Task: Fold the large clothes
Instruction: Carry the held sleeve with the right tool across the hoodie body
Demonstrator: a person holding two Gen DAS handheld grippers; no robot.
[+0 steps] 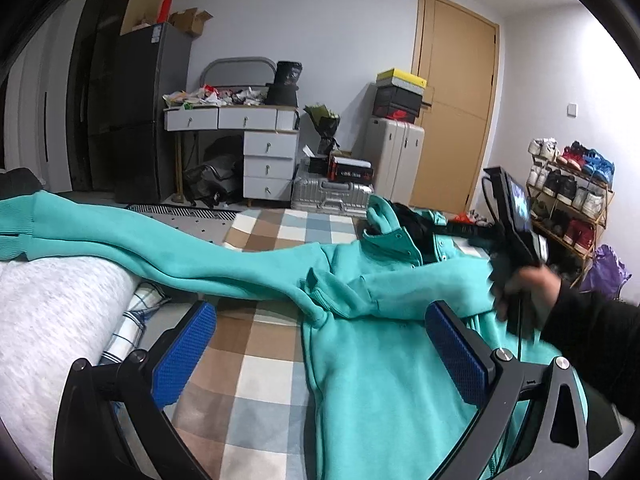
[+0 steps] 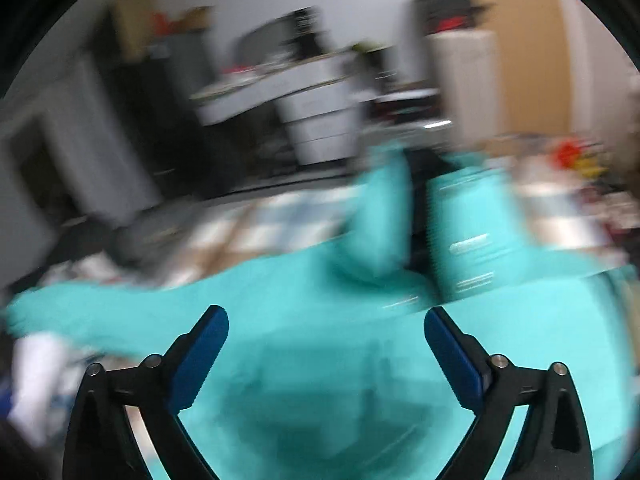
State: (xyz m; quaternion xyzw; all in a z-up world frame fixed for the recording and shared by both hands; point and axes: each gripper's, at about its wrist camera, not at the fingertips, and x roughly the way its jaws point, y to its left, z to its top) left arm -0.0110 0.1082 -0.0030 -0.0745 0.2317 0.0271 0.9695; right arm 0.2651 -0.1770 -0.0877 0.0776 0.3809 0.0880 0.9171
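Note:
A teal hooded sweatshirt (image 1: 384, 360) lies on a checked bedspread (image 1: 256, 376). One long sleeve (image 1: 120, 240) stretches out to the left over a grey pillow. My left gripper (image 1: 320, 320) is open and empty, above the sweatshirt's left side. The right gripper's body (image 1: 516, 216), held by a hand in a black sleeve, hovers over the sweatshirt's right shoulder. In the blurred right wrist view my right gripper (image 2: 326, 322) is open and empty above the teal sweatshirt (image 2: 320, 360), with the hood (image 2: 380, 216) ahead.
A grey pillow (image 1: 52, 320) lies at the bed's left. Beyond the bed stand a white desk with drawers (image 1: 256, 148), a dark fridge (image 1: 140, 112), suitcases (image 1: 332, 196), a wooden door (image 1: 452, 100) and a shoe rack (image 1: 568, 192).

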